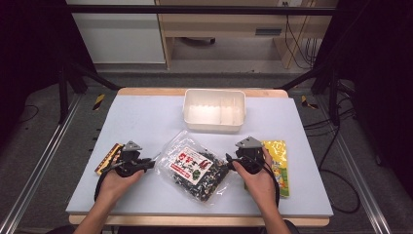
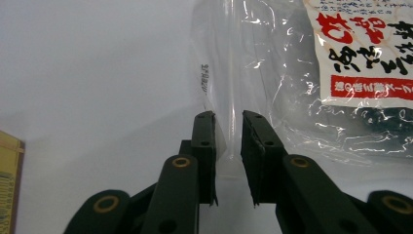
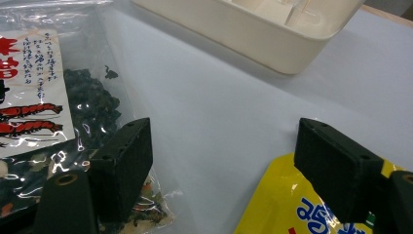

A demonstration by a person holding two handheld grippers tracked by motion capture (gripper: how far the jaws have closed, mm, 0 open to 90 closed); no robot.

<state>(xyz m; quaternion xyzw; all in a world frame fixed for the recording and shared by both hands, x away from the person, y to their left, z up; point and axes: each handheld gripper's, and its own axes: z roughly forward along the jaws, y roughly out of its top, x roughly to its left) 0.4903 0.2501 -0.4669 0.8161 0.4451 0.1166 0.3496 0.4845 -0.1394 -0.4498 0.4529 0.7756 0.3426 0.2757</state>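
Grasp stage: the left tongs (image 1: 146,165), jaws nearly closed, straddle the clear left edge of the bag (image 1: 195,167) at mid-table; whether the pads pinch the film cannot be told. Next, probably a firm pinch, then a lift. The right tongs (image 1: 229,161), released wide, rest between bag and yellow packet (image 1: 277,163).

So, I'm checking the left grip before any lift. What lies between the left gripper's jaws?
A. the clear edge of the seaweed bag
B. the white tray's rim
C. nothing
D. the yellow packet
A: in the left gripper view, the left gripper has the seaweed bag's clear edge between its nearly closed jaws.
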